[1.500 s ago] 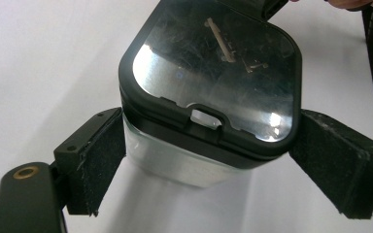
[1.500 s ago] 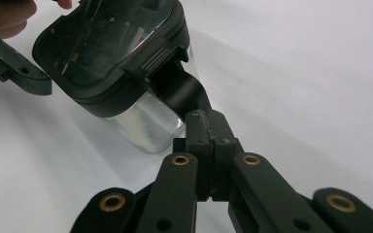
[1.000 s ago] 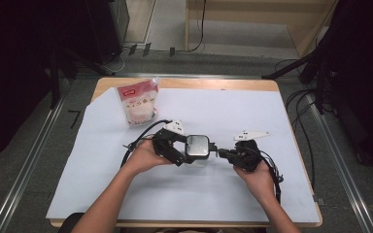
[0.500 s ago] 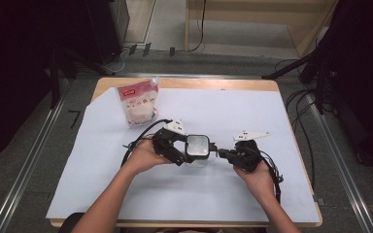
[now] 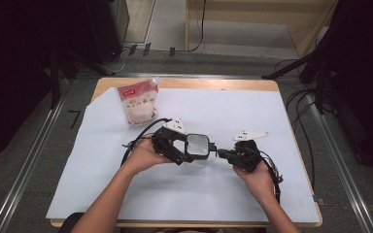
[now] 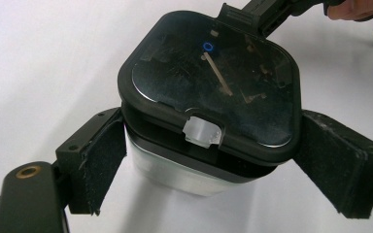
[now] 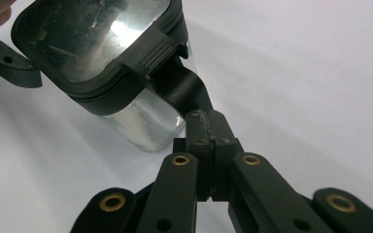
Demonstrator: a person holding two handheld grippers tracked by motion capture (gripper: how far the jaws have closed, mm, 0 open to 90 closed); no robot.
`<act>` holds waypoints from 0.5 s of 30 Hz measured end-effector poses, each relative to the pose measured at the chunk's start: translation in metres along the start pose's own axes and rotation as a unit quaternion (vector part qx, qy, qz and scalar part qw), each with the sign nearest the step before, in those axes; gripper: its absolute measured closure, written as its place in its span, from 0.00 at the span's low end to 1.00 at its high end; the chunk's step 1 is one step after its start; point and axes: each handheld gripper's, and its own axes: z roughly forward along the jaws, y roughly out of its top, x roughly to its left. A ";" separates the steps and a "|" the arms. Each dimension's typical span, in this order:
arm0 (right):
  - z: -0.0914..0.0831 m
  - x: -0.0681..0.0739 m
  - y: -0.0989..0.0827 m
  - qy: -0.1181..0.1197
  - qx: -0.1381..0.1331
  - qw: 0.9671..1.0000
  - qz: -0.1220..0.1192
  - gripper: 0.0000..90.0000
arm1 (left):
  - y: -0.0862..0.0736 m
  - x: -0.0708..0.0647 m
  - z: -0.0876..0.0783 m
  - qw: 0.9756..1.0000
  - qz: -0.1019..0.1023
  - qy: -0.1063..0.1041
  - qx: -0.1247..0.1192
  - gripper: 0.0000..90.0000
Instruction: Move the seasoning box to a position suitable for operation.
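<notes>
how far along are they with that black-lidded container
Done: the left gripper clamps the clear container by its sides, standing on the white sheet. In hand: the right gripper is shut on the black latch flap at the lid's edge. Left: the lid looks still seated on the container, so it seems unopened. The white pouch stands untouched at the far left.

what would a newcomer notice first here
Mid-table, a clear container with a black lid sits between two hand-held grippers. The left gripper clamps its sides, and the right gripper pinches the lid's side latch. Farther back left lies a white pouch on the white sheet.
</notes>
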 end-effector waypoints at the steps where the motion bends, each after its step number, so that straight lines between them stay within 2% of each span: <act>1: 0.000 0.000 0.000 0.000 0.000 1.000 0.001 1.00 | 0.000 0.000 0.000 1.000 -0.001 -0.001 -0.003 0.17; 6: 0.000 0.001 0.000 0.001 0.000 1.000 0.002 1.00 | 0.001 -0.001 -0.002 1.000 0.002 -0.001 0.005 0.16; 9: 0.000 0.001 0.000 0.002 -0.001 1.000 0.004 1.00 | 0.003 -0.004 -0.002 1.000 0.011 0.008 0.007 0.17; 15: 0.000 0.001 0.000 0.003 -0.003 1.000 0.006 1.00 | 0.004 -0.004 -0.003 1.000 0.010 0.010 0.006 0.16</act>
